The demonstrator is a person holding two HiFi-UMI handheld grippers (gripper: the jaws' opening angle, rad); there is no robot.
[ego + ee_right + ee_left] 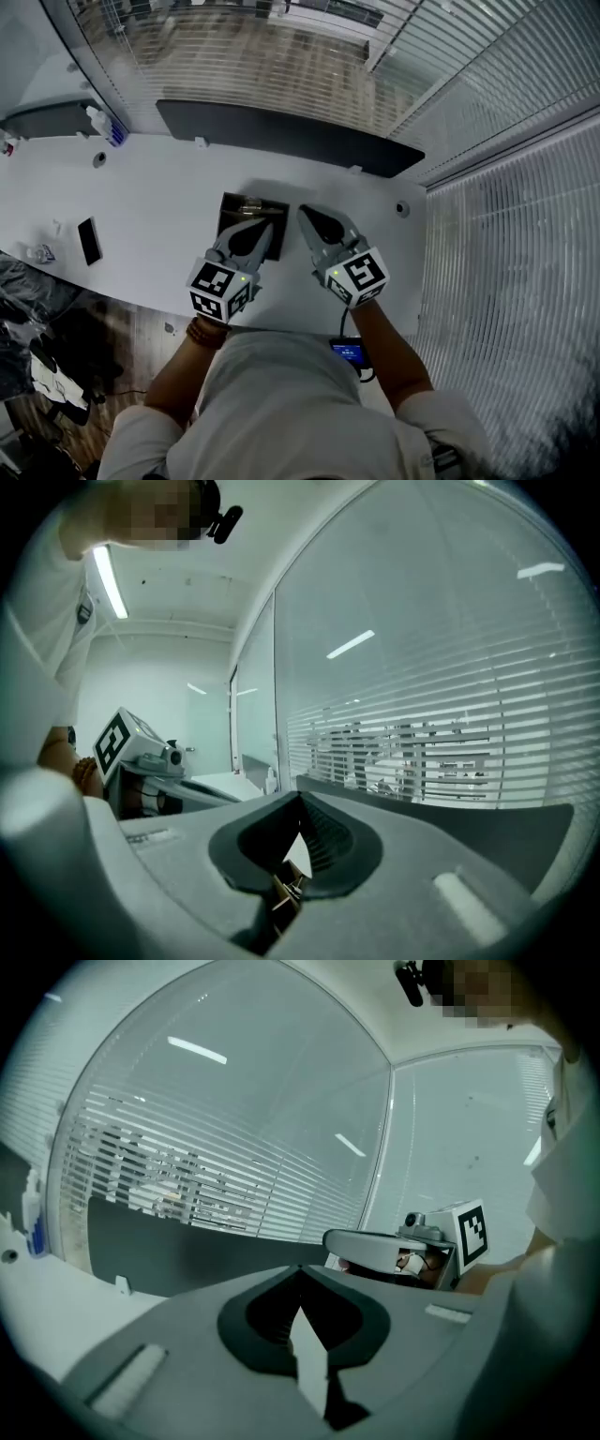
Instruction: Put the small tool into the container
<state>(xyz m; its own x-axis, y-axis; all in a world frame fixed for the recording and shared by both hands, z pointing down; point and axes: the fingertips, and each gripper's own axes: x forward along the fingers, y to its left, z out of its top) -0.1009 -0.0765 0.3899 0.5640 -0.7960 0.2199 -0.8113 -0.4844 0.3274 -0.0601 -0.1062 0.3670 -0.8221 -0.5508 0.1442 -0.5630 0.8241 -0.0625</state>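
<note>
Left gripper (268, 226) has its jaws closed and empty, tip over the near edge of the black container (232, 201). Right gripper (306, 212) sits just beside it, jaws together too; there's a brownish bit low in its gap I can't identify. Small glint (249, 202) inside the container is probably the tool, so the drop looks done.

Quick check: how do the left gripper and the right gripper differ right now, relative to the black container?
The left gripper reaches over the black container; the right gripper sits beside it, over the white table. In the head view the left gripper points up and rightward and the right gripper up and leftward, so their tips converge. Shared: both have fingers closed at the tips, with no tool seen between them.
</note>
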